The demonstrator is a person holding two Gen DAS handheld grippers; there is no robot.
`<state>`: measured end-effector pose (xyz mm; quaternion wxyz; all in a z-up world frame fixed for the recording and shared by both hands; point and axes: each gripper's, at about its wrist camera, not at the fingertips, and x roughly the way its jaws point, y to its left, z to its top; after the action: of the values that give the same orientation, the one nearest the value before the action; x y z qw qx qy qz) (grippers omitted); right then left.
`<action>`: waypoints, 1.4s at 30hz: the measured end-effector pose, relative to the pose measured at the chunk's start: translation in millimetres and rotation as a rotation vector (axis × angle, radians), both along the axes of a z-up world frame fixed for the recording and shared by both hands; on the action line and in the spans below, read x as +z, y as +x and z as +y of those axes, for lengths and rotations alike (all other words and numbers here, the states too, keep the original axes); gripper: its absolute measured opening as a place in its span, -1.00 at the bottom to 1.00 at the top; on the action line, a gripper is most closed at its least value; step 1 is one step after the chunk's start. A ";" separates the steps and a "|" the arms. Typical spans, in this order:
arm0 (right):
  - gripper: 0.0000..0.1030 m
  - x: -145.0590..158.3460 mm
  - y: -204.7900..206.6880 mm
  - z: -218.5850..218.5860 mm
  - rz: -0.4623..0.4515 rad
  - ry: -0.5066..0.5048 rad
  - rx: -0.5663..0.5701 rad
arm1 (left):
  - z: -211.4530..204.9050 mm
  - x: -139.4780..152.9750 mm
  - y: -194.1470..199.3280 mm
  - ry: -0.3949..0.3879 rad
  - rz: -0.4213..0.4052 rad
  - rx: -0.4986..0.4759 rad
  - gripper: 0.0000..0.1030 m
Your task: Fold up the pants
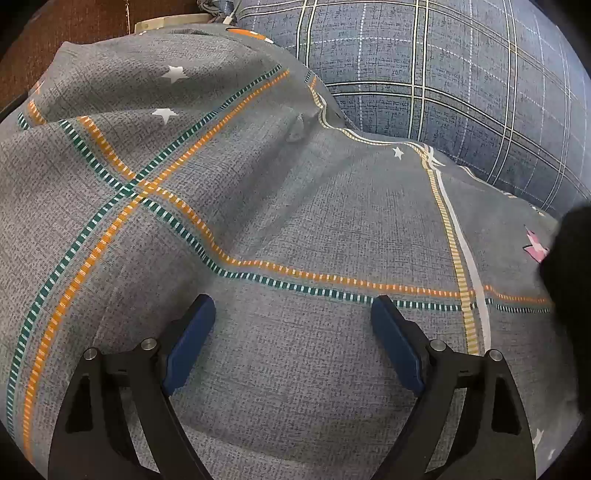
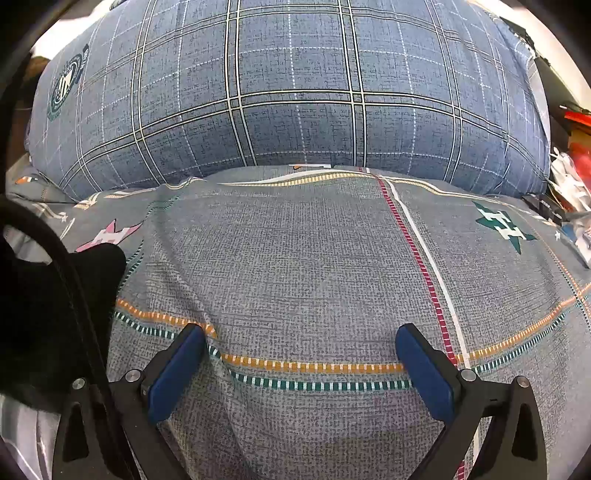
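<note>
**Both grippers spread wide over the bed, black pants at the inner edge**

The left gripper hangs over a grey bedspread with its blue pads as far apart as they go, nothing between them and nothing gripped. The cloth beneath lies mostly flat; a raised fold runs from 11 o'clock toward the centre, and orange and green dashed stripes cross at 9 o'clock. A blue plaid pillow fills the 1 o'clock quarter, its lower edge resting on the bedspread. At 11 o'clock the bed ends against a dark brown floor.

The pants, a black mass, show only at 3 o'clock in the left wrist view, cut off by the frame edge.

The right gripper is likewise fully open and empty, its pads above a slight crease in the bedspread. Here the pants sit at 9 o'clock, just beside the left pad, crossed by a black cable. The pillow spans 10 to 2 o'clock. Clutter lines the bed's edge at 3 o'clock. Open cloth lies ahead of both grippers up to the pillow.
</note>
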<state>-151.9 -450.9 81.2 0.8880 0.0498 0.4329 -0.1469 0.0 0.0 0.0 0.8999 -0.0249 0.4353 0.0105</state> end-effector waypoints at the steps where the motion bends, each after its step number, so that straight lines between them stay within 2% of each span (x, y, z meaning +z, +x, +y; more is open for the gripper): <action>1: 0.99 0.0 0.1 0.0 0.002 0.000 0.000 | 0.0 0.0 0.0 0.000 0.000 0.000 0.70; 42: 1.00 -0.3 -2.1 5.7 0.003 -0.001 0.000 | -0.4 0.2 1.5 -0.001 0.002 0.000 0.70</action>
<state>-154.0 -445.2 80.9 0.8875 0.0489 0.4340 -0.1471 1.5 -0.4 0.2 0.8993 -0.0256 0.4364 0.0103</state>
